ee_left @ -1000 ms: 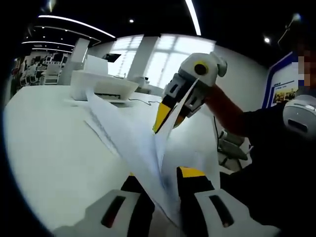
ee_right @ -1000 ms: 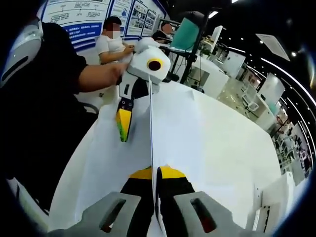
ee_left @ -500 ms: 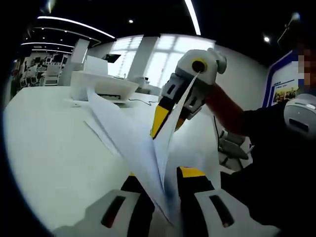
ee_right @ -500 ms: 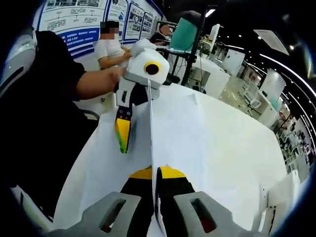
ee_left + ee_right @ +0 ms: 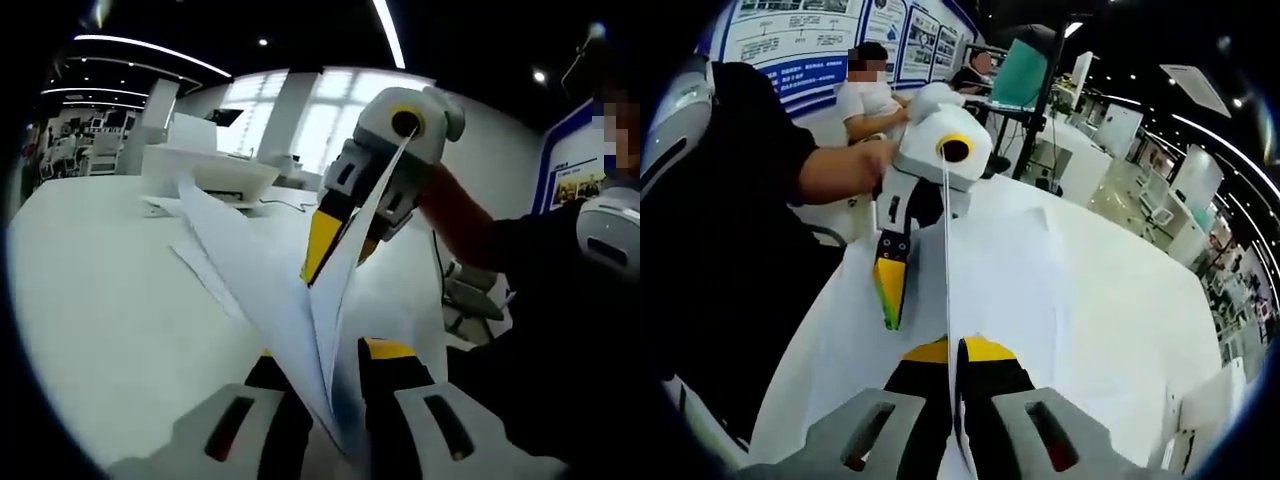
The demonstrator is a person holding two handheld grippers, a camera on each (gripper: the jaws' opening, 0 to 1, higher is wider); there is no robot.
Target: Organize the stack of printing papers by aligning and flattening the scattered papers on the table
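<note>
Two claws: both clamped on one lifted bundle of white papers.
Left claw [image 5: 325, 365]: near bottom of left gripper view; jaws pressed onto the papers [image 5: 265, 285], which rise between them and fan out toward the far left.
Right claw [image 5: 952, 360]: near bottom of right gripper view; yellow-tipped jaws pinching the papers [image 5: 945, 270] edge-on, seen as a thin upright line.
Right claw, seen from left gripper view [image 5: 335, 245]: far right of centre, yellow jaw tips closed over the upper edge of the sheets.
Left claw, seen from right gripper view [image 5: 890, 290]: left of centre, yellow-green jaw tip pointing down beside the sheet edge; grip from this angle: cannot tell.
Papers: held up off the surface [image 5: 90, 300], sheets uneven and splayed.
Loose sheet [image 5: 1000, 260]: lying flat on the surface [image 5: 1130, 300], right of the held edge.
Printer [image 5: 205, 165]: white, at far left of the surface.
Person's forearm [image 5: 835, 165]: behind the left claw.
Seated people [image 5: 870, 90]: far background, near wall posters [image 5: 800, 30].
</note>
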